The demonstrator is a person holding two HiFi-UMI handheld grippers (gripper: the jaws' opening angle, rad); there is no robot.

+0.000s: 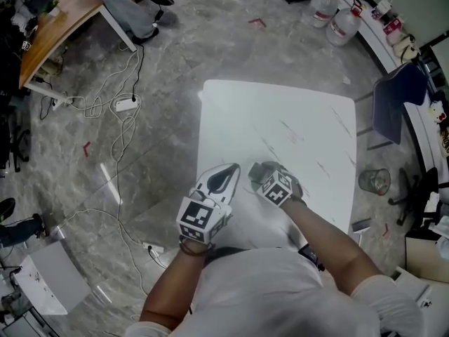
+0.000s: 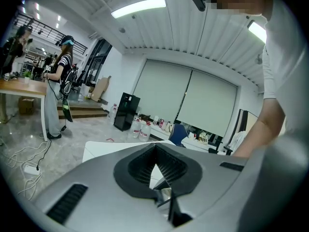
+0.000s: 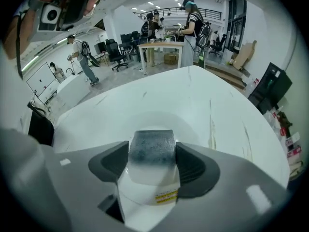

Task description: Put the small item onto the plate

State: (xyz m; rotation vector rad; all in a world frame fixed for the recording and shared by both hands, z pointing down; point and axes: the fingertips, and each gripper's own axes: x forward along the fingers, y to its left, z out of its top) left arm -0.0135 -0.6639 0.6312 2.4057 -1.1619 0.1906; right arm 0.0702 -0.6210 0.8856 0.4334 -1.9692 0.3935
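In the head view a white desk (image 1: 280,118) fills the middle of the frame, set on a grey marbled floor (image 1: 175,41). Both tools sit near its lower edge, just beside each other but not touching.

The left gripper (image 1: 228,174) is at lower centre, pointing up and to the right. Its tongs are clenched. In the left gripper view the dark ribbed pads (image 2: 140,163) run together to a point, and only a thin wedge of desk shows between them. Nothing is in that gap.

The right gripper (image 3: 152,153) is just to the right of it in the head view. Its tongs are grasping the small item (image 3: 152,149), a squarish block that is speckled grey on top and fades to white lower down. A dark pad presses against each side of it. A yellow label shows on the white part below the block.

Around and behind the block, in the middle of the right gripper view, is the pale round rim of the plate (image 3: 190,124), white on the white desk. The block stands within that round outline, but I cannot tell whether it touches the plate.

At the upper right of the head view are clear water bottles (image 1: 333,16). A blue chair (image 1: 396,100) and a wire bin (image 1: 374,181) stand off the desk's right edge. White cables (image 1: 126,107) trail over the floor at the left, below a wooden desk (image 1: 56,27) in the upper left corner.
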